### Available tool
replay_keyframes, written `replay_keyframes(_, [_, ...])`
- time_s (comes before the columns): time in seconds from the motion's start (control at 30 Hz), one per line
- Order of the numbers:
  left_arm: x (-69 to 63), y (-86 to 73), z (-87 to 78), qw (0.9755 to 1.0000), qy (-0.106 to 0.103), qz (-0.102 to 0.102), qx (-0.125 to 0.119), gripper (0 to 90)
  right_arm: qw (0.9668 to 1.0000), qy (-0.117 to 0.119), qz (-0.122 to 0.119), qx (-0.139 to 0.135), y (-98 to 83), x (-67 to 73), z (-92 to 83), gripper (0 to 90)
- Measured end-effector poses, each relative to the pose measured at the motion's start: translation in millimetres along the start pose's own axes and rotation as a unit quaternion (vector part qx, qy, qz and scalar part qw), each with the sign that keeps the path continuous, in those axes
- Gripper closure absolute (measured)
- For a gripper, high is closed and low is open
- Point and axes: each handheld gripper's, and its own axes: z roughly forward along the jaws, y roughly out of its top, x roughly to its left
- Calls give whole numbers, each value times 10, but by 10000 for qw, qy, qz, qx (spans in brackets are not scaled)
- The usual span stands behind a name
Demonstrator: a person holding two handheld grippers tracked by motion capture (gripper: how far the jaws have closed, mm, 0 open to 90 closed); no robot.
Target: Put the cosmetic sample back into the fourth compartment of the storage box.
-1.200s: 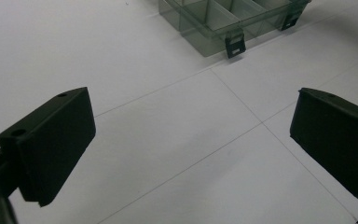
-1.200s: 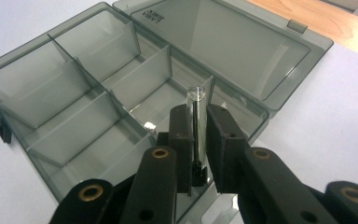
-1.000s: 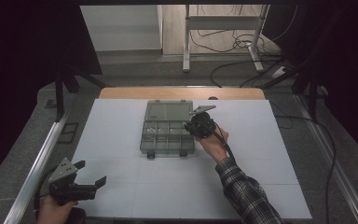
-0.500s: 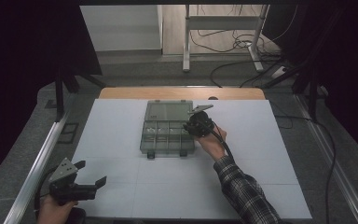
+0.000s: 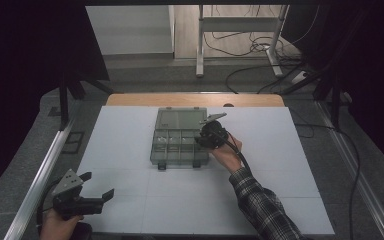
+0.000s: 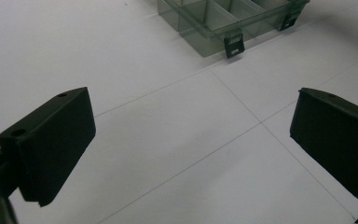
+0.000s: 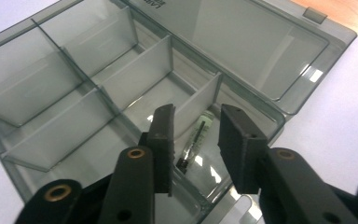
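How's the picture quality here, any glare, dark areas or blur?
High view: dim, black at both sides, the white table evenly lit. Right gripper view: bright glare patches on the open lid of the organizer box. Left gripper view: the near left claw looks soft, the table sharp.

Lab: white table (image 5: pixel 130 145), floor cables (image 5: pixel 250 47)

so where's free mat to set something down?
Bare white mat left of the compartment box, and the front strip between the left hand-held gripper and the sleeve. Crowded at the box's right edge, around the right hand-held gripper.
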Motion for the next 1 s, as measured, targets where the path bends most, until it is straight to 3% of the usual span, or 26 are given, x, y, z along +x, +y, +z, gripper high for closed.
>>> replay_keyframes(0.37, [-6,0,0,10000,13,24,6,4,10000,37,8,85,-4,75,-74,484])
replay_keyframes(0.77, [-9,0,-1,10000,17,37,9,4,9998,104,87,120,-20,118,-137,383])
replay_keyframes(1.0, [-11,1,-2,10000,10,64,26,4,9993,188,97,300,-48,139,-151,347])
